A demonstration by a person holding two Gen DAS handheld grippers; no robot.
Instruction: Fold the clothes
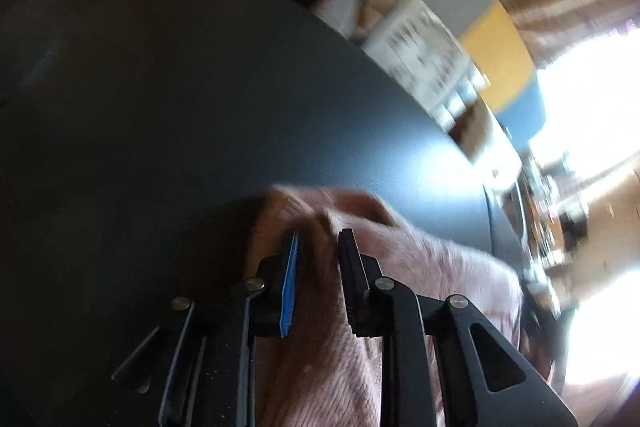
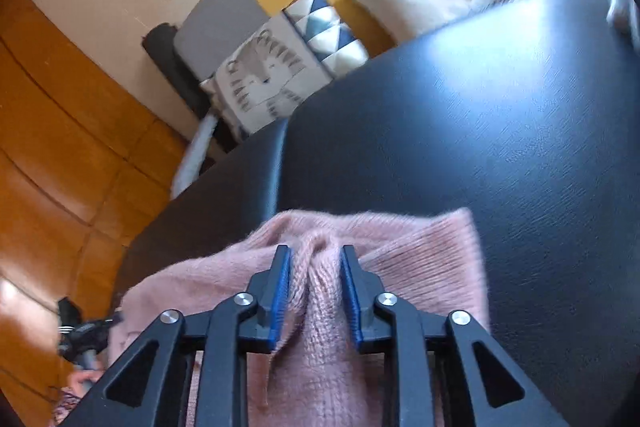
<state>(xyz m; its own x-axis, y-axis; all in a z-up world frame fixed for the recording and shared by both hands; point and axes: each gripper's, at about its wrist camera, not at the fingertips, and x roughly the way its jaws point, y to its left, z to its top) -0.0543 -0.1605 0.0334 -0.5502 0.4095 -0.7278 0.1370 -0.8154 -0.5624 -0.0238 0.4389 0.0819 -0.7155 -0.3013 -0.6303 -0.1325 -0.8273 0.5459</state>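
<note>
Both claws have hold of the pink knitted sweater (image 2: 400, 267) over the dark tabletop (image 2: 500, 127): the right claw (image 2: 315, 251) pinches a gathered ridge of the knit between its blue-padded fingers, and the left claw (image 1: 318, 237) has a fold of the same garment bunched in its narrow gap. The right view is the sharper one, showing the ribbed edge lying flat on the tabletop and, beyond its rim, a cushion with a striped animal face (image 2: 264, 83) beside a triangle-patterned cushion (image 2: 328, 27). The left view is smeared with motion and gives only a blurred patterned cushion (image 1: 420, 55) past the table edge and a glaring bright window (image 1: 592, 99).
</note>
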